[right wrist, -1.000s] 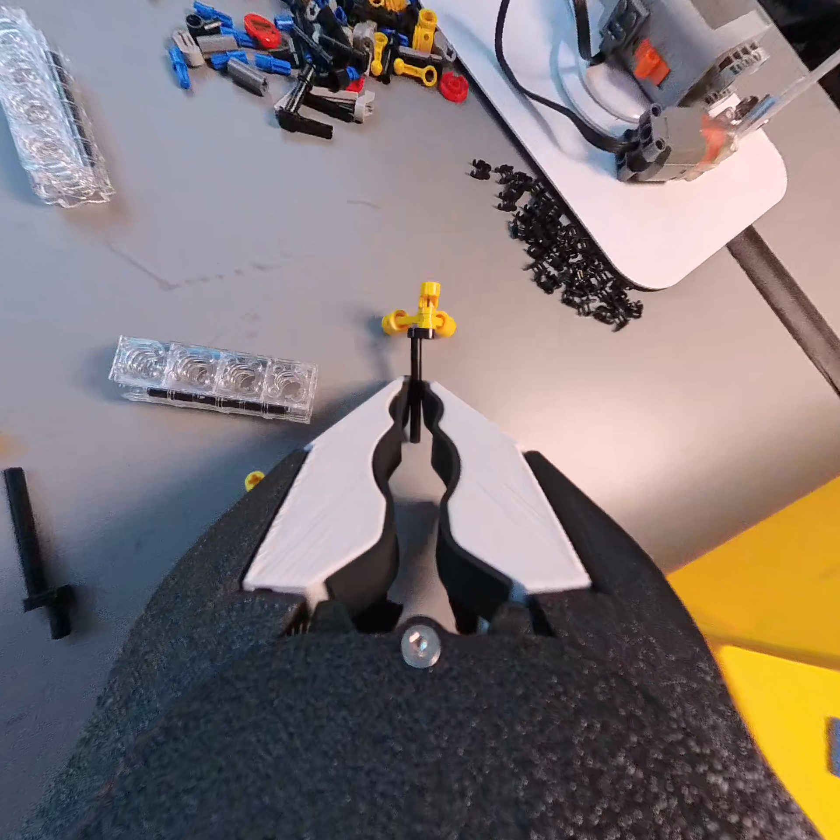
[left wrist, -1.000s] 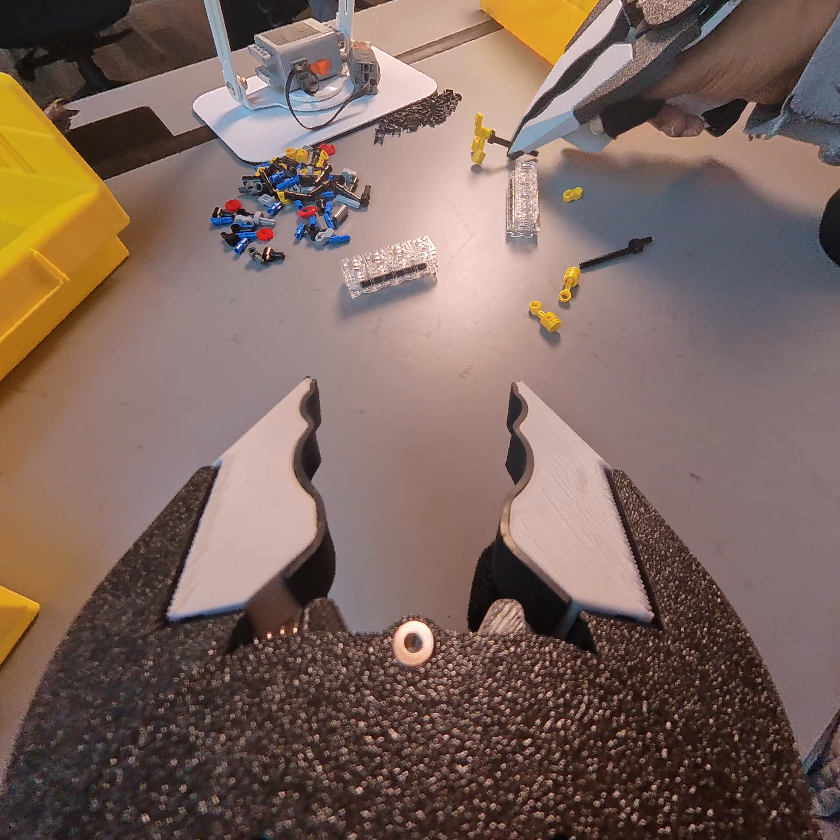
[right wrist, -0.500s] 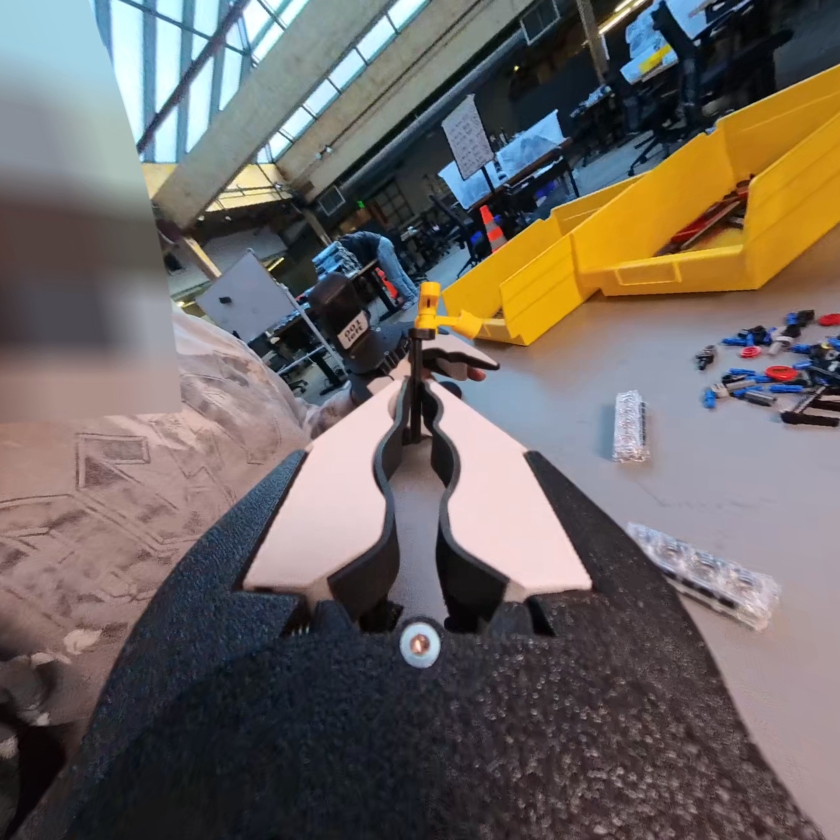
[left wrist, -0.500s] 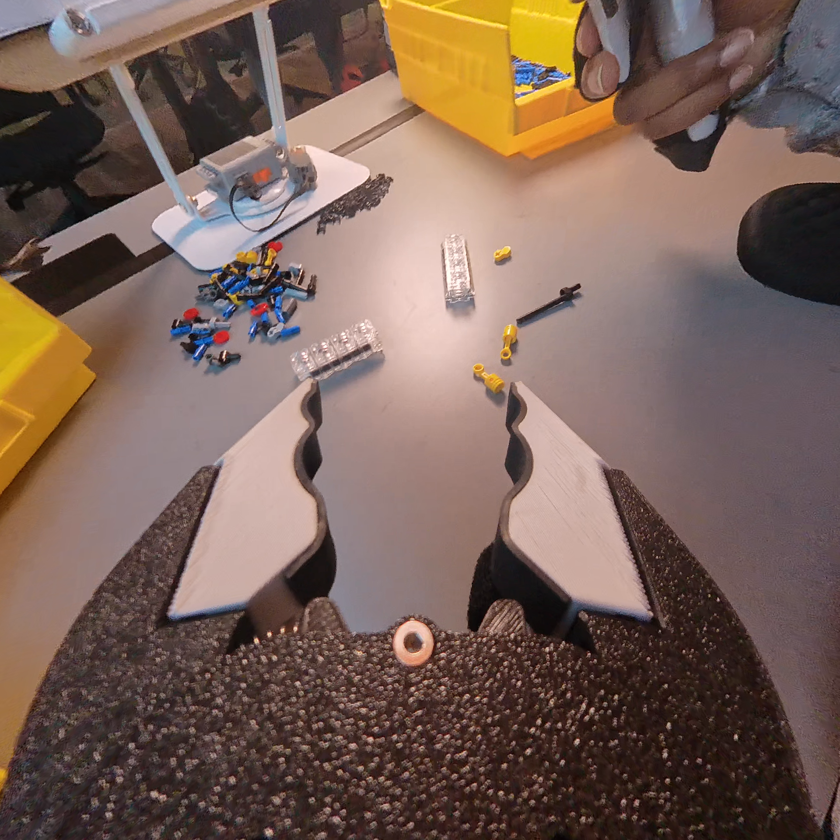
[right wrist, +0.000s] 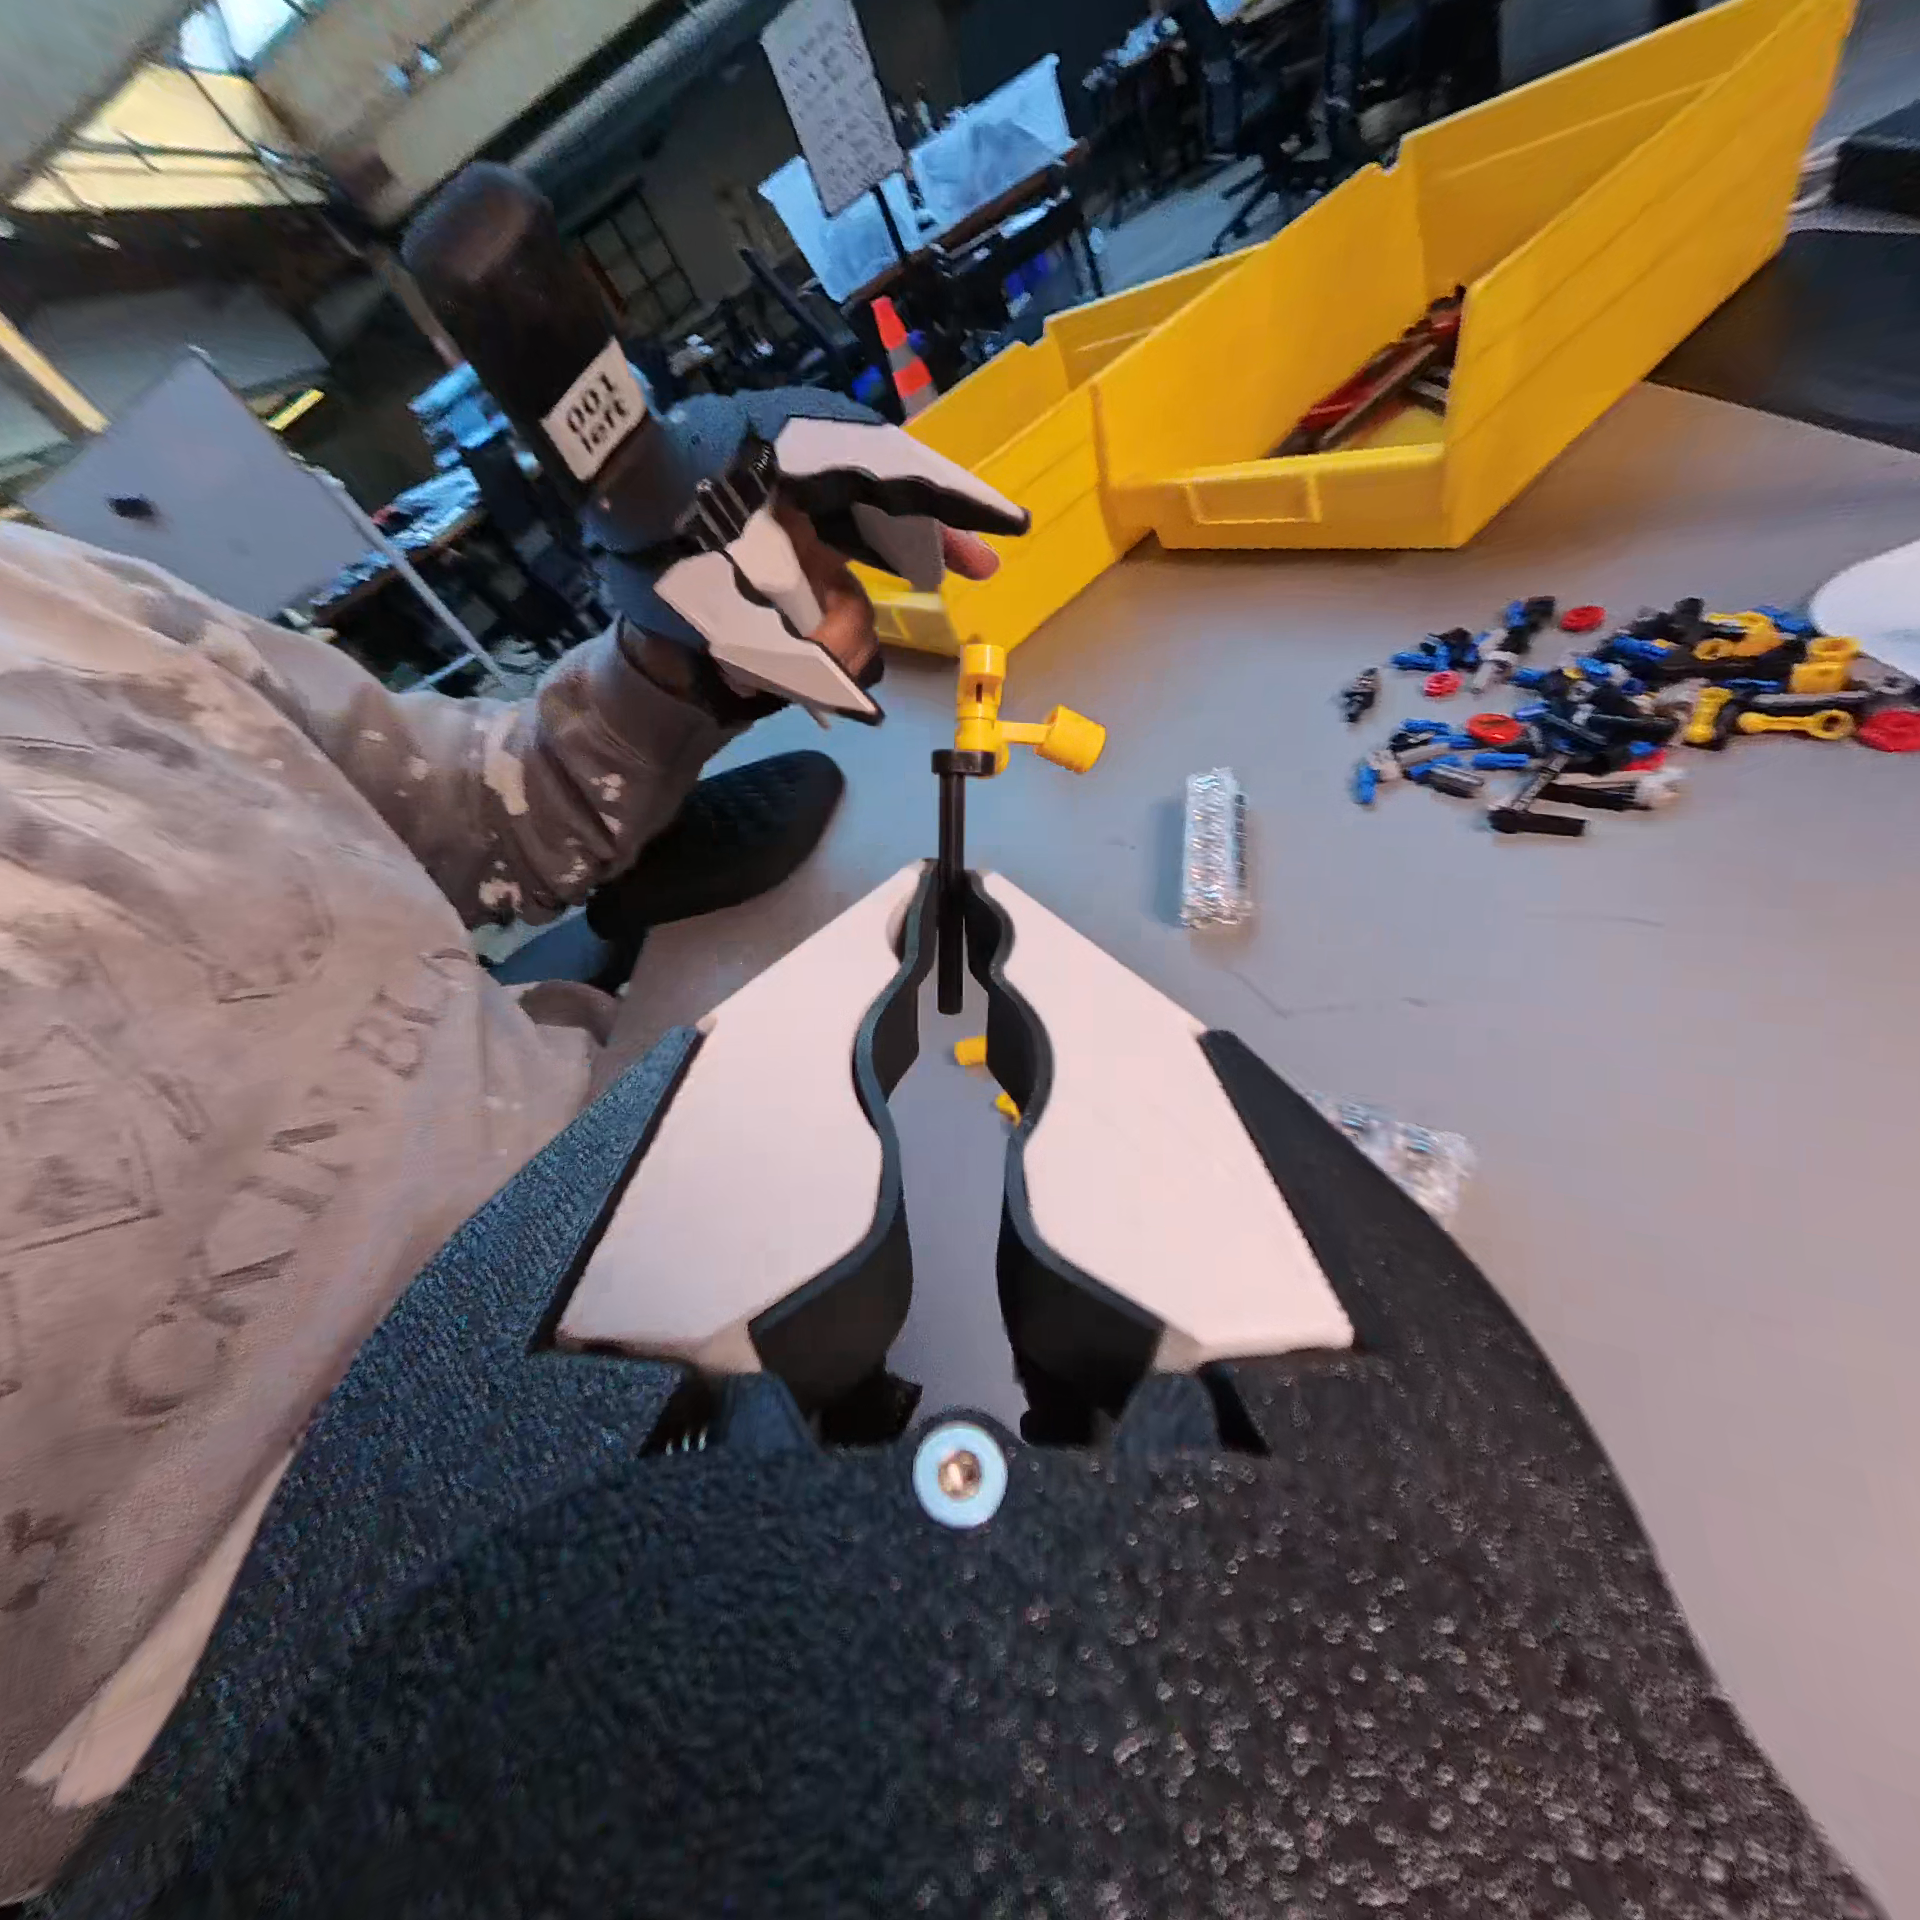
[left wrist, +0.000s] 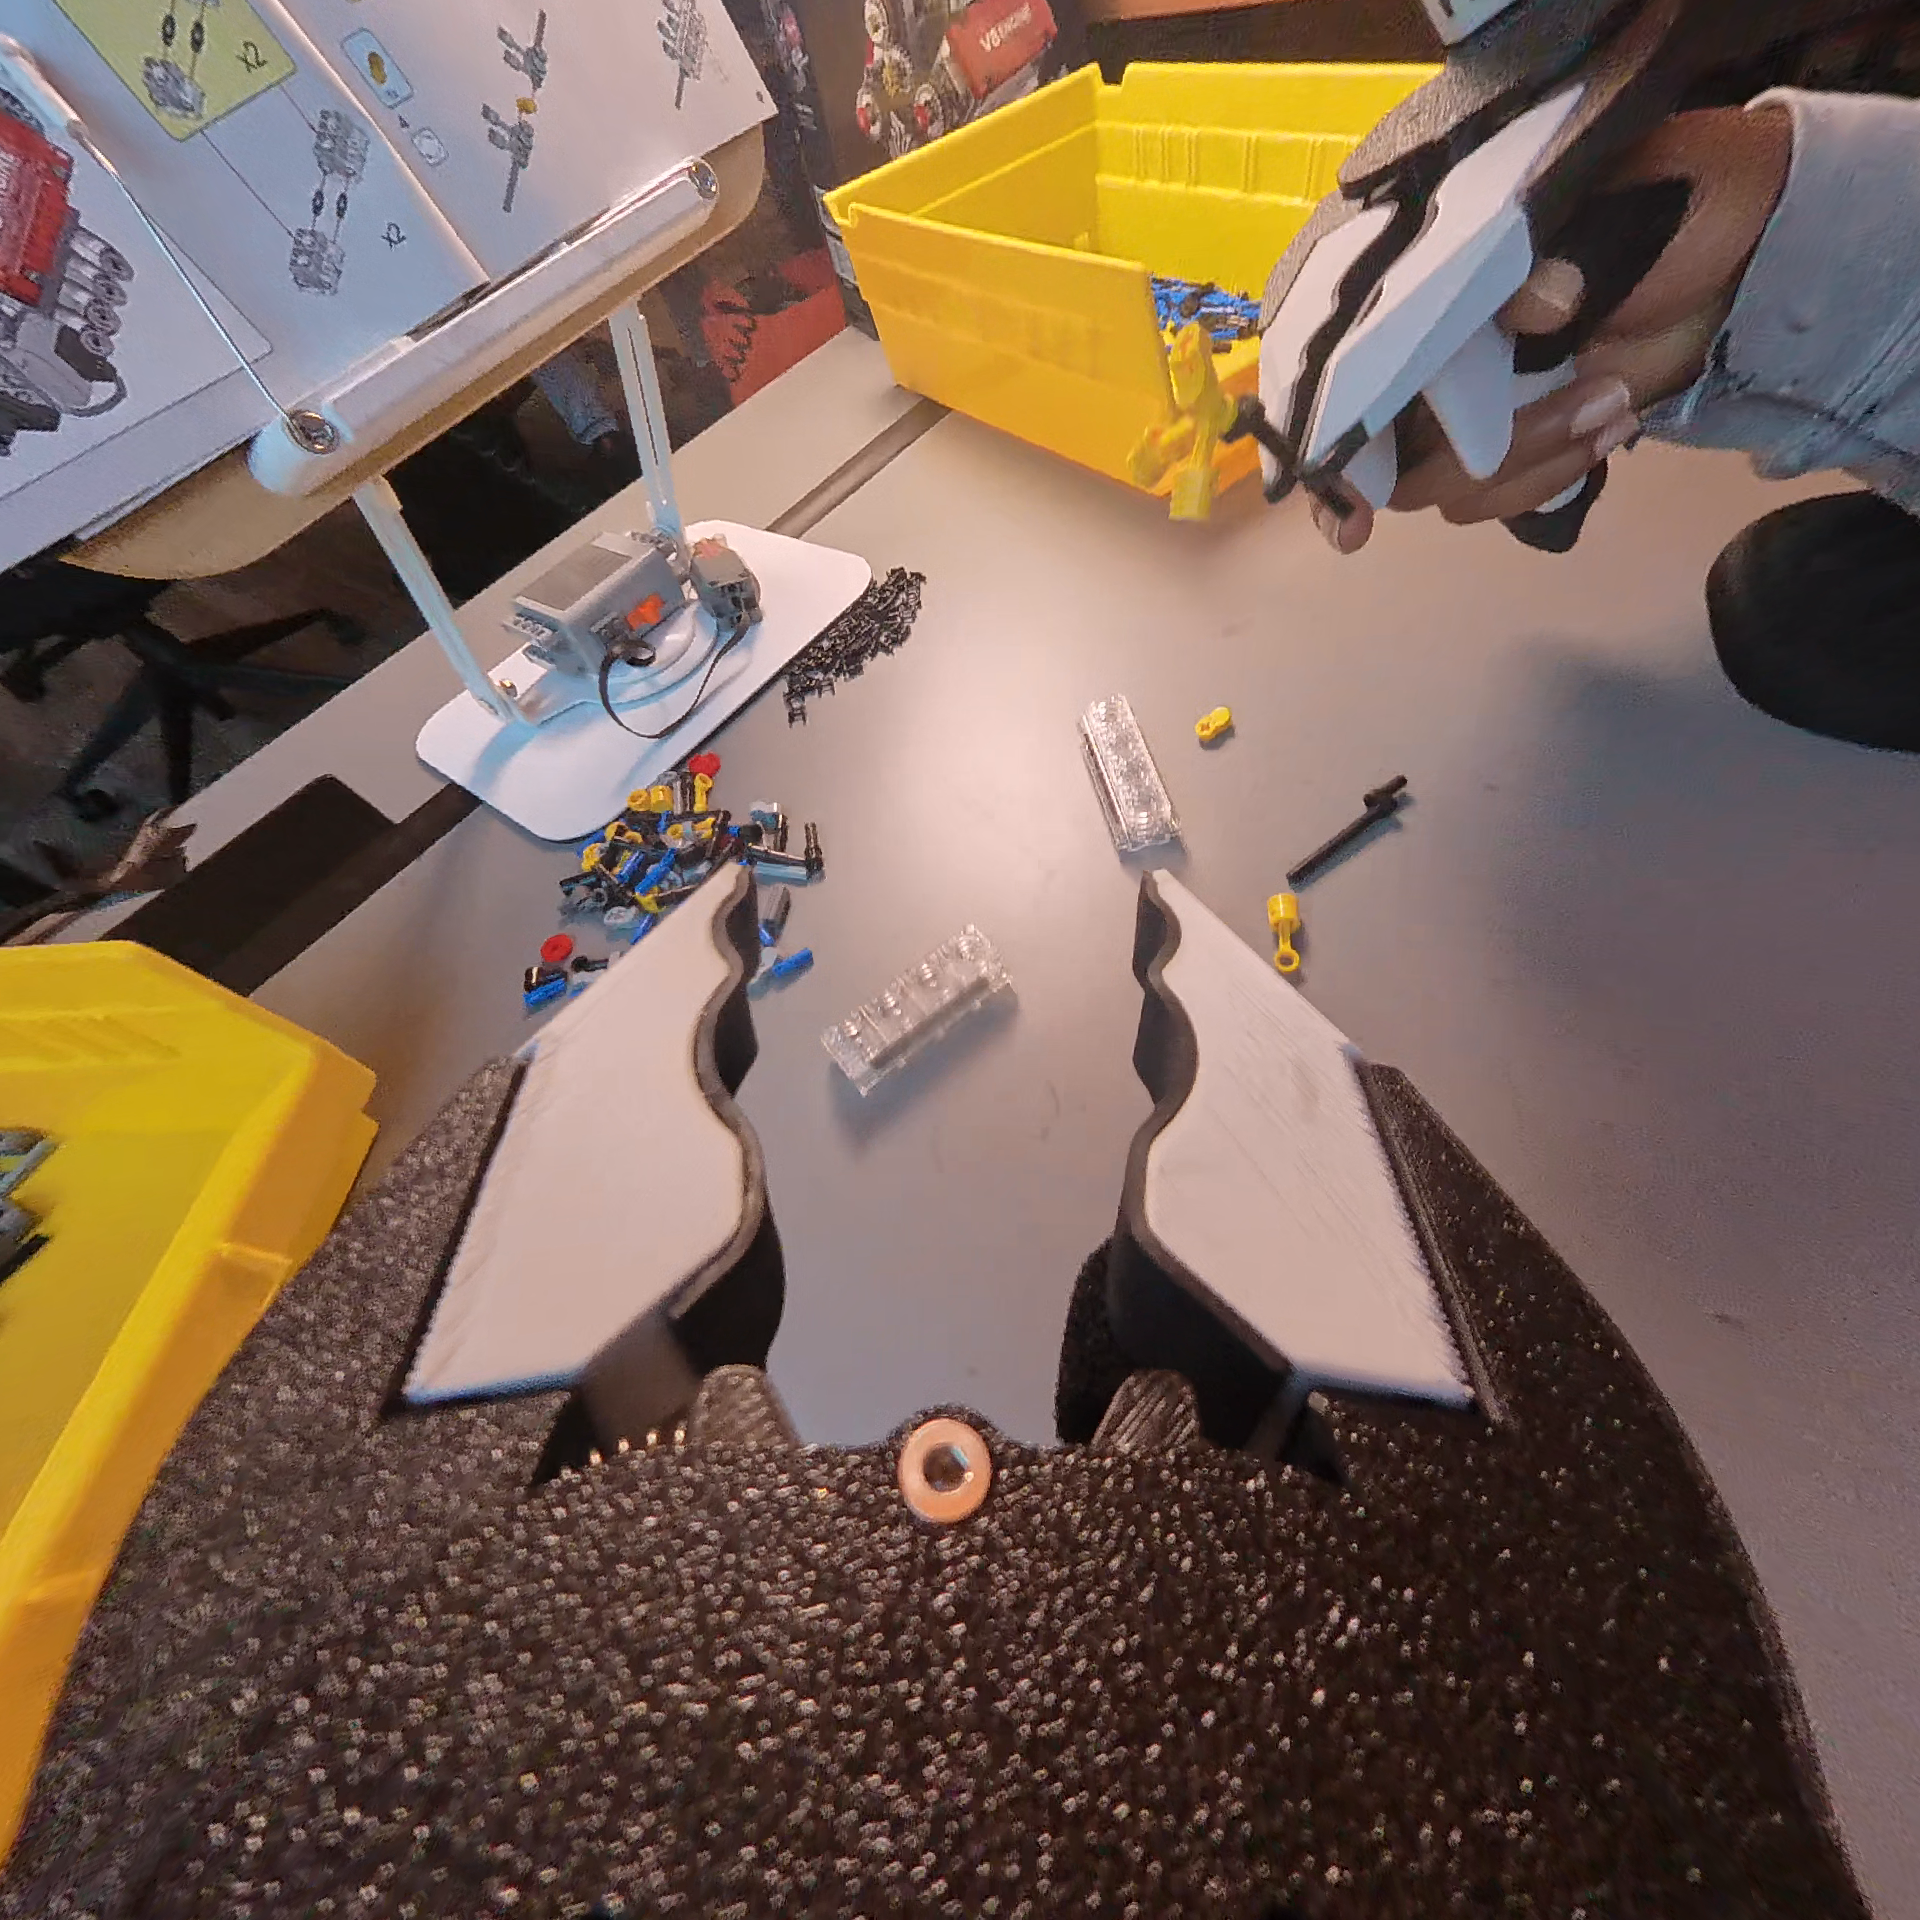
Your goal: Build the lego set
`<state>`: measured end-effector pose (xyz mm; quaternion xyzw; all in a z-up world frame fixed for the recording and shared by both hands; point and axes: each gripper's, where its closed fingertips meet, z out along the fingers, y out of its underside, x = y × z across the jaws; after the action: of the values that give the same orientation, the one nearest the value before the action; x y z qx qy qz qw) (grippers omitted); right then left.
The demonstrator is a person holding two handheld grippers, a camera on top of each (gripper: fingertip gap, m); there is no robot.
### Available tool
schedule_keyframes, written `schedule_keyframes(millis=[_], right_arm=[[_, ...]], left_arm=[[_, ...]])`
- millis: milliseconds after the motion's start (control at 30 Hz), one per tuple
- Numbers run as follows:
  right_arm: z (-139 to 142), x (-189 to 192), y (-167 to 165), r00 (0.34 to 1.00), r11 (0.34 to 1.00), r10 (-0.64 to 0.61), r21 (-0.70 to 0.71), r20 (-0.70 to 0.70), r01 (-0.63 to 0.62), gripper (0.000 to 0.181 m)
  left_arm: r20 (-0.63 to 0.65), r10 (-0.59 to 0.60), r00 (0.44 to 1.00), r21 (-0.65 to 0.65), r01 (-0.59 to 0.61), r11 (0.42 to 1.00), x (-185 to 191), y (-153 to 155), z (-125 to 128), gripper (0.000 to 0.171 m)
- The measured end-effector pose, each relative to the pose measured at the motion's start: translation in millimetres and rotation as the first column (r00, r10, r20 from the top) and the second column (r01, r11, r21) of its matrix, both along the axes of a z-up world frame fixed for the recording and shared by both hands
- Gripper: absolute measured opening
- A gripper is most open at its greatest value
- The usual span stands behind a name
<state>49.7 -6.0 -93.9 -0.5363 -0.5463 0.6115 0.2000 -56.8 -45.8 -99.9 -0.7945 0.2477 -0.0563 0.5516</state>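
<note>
My right gripper (right wrist: 948, 883) is shut on a black axle (right wrist: 948, 831) that carries yellow connectors (right wrist: 997, 717) on its top end, held in the air above the grey table. It also shows in the left wrist view, upper right (left wrist: 1309, 457), with the yellow connectors (left wrist: 1184, 416) pointing left. My left gripper (left wrist: 945, 904) is open and empty, high above a clear brick (left wrist: 920, 1006). In the right wrist view the left gripper (right wrist: 945, 618) hangs open just behind the yellow connectors, not touching them.
On the table (left wrist: 1558, 1039) lie a second clear brick (left wrist: 1130, 774), a loose black axle (left wrist: 1345, 828), small yellow pieces (left wrist: 1285, 920), a pile of small parts (left wrist: 675, 852) and black pins (left wrist: 857, 644). A white stand base with a grey motor (left wrist: 644, 665) holds a booklet (left wrist: 312, 156). Yellow bins (left wrist: 1049, 260) (left wrist: 135, 1195) flank it.
My right gripper lifted the axle with its yellow connectors off the table and swung it toward the left gripper. My left gripper rose and tilted back, still open.
</note>
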Motion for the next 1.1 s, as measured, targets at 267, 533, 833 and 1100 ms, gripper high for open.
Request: schedule_keyframes(millis=[267, 533, 833, 1100], right_arm=[[-38, -5, 87, 0.921, 0.912, -0.379, 0.207, 0.093, 0.355, 0.004], [-49, -34, 108, 0.914, 0.888, -0.384, 0.325, 0.131, 0.326, 0.004], [-62, -51, 125, 0.919, 0.896, -0.348, 0.354, 0.185, 0.268, 0.004], [-93, -37, 125, 0.872, 0.827, -0.386, 0.532, 0.300, 0.183, 0.004]], left_arm=[[0.122, 0.040, 0.992, -0.047, -0.034, 0.998, -10, 27, -43, 0.074], [0.093, 0.068, 0.993, -0.024, -0.066, 0.998, -16, 32, -55, 0.074], [-0.022, 0.105, 0.994, -0.006, -0.105, 0.994, -16, 40, -68, 0.073], [-0.149, 0.054, 0.987, -0.013, -0.057, 0.998, -19, 68, -63, 0.073]])
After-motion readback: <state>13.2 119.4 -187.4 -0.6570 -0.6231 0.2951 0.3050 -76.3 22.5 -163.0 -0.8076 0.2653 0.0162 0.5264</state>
